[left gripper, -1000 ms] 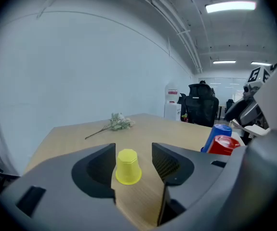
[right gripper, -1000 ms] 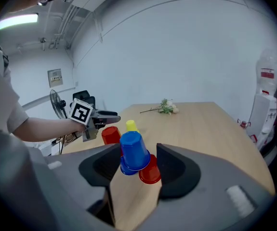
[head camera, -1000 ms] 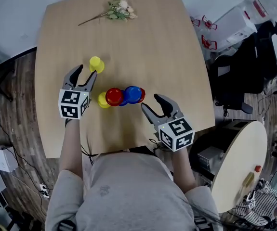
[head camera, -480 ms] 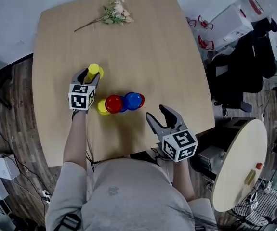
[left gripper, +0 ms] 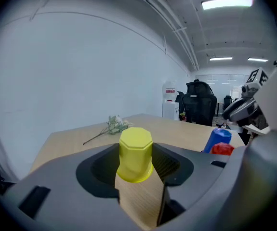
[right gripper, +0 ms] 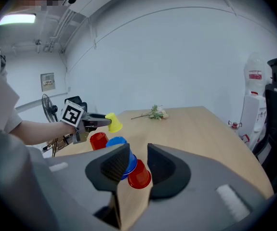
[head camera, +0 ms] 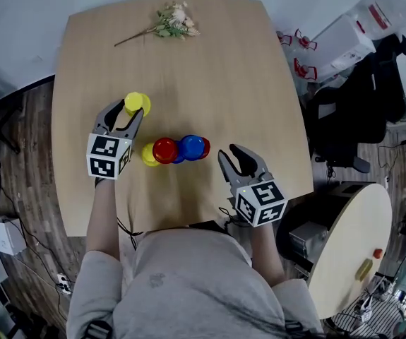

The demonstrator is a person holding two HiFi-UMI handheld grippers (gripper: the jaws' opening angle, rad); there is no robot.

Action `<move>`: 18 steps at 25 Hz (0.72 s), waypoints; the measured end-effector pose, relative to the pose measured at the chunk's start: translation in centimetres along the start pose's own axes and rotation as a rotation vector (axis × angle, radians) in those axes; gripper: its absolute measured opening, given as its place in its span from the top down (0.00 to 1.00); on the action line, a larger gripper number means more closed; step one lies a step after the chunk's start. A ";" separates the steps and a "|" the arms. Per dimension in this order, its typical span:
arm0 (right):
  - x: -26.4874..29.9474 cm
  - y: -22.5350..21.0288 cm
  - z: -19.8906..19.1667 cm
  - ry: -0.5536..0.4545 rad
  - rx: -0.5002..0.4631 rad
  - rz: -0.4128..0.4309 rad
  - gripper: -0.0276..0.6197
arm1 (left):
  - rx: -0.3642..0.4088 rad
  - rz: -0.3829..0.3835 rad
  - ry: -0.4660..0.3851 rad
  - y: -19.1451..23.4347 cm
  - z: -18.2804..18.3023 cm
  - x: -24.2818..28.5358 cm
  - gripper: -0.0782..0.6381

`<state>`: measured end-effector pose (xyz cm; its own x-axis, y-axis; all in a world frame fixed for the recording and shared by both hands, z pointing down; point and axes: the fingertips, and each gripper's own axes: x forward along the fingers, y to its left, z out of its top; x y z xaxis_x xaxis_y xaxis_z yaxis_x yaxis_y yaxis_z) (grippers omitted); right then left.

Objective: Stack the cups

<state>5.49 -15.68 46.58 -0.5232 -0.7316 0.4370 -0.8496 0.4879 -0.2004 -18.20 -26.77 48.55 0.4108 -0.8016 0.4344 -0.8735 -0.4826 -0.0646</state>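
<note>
While the left gripper [head camera: 129,110] gripped one tilted yellow cup [head camera: 137,103], its jaws having just closed on it, a second yellow cup [head camera: 148,154], two red cups [head camera: 165,150] and two blue cups [head camera: 193,147] sat clustered on the table [head camera: 224,69]. Rightmost, the right gripper [head camera: 229,152] had been narrowing its jaws, which stood apart and empty near the cluster.

Office: ceiling strip lights [left gripper: 227,3], black office chair [left gripper: 199,100], water dispenser [left gripper: 169,101].

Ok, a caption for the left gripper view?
Left gripper, jaws just closed further, holds an upside-down yellow cup over the table; blue cup and red cup at right.
</note>
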 end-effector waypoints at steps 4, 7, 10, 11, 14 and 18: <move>0.3 -0.7 1.0 -0.048 -0.029 0.001 0.90 | -0.001 -0.013 -0.063 -1.9 2.8 -3.4 0.59; 0.6 -0.9 1.5 -0.059 -0.046 0.022 0.93 | -0.016 -0.034 -0.093 -3.6 4.5 -5.8 0.60; 1.0 -0.7 1.7 -0.057 -0.066 0.057 0.93 | -0.027 -0.051 -0.113 -5.3 5.8 -7.9 0.60; 1.2 -0.5 1.8 -0.057 -0.073 0.068 0.93 | -0.028 -0.053 -0.112 -5.8 6.1 -8.5 0.60; 1.5 -0.1 2.0 -0.061 -0.083 0.101 0.93 | -0.027 -0.059 -0.091 -7.3 6.1 -9.9 0.60; 1.5 0.3 2.0 -0.064 -0.085 0.136 0.93 | -0.032 -0.075 -0.074 -9.7 5.8 -10.8 0.60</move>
<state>4.32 -17.53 45.42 -0.6386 -0.6833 0.3540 -0.7632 0.6211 -0.1782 -12.71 -15.46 39.30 0.4923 -0.7883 0.3689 -0.8472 -0.5313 -0.0048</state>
